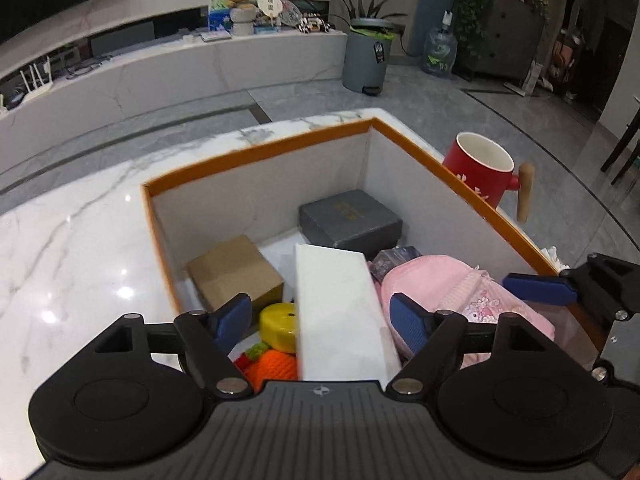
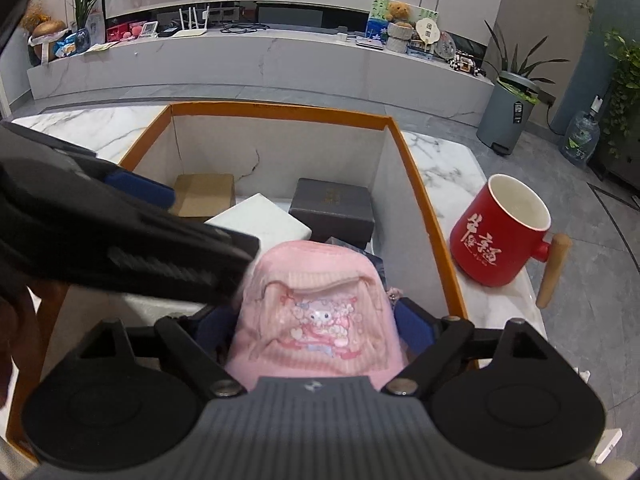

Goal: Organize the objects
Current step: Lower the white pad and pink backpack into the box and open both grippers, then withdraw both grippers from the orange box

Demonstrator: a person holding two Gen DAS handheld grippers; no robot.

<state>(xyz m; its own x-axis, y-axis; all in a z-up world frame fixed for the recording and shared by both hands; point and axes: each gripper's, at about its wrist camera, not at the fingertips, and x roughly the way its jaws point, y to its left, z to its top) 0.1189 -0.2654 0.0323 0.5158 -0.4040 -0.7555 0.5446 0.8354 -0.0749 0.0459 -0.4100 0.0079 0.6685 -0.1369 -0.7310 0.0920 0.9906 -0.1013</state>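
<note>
left wrist view looks down into one open storage box (image 1: 256, 160) with an orange rim and pale flat walls, standing on a glossy white marble table (image 1: 80, 248). inside lie three smaller boxes: one brown cardboard box (image 1: 236, 272), one dark grey box (image 1: 350, 218) with gold print, and one long smooth white box (image 1: 340, 308). beside them sit one soft pink pouch (image 1: 436, 280) with a cartoon print, one round yellow thing (image 1: 278, 326), and one knitted orange and red toy (image 1: 266, 364). one red mug (image 1: 482, 168) with a wooden handle stands on the table just outside the box. left gripper (image 1: 320, 318) tilts down over the box with its blue pads spread wide either side of the white box, not touching it. right gripper (image 2: 316, 322) also tilts down, its jaws wide apart beside the pink pouch (image 2: 316, 312), which rests in the box; whether the pads touch it i cannot tell.
</note>
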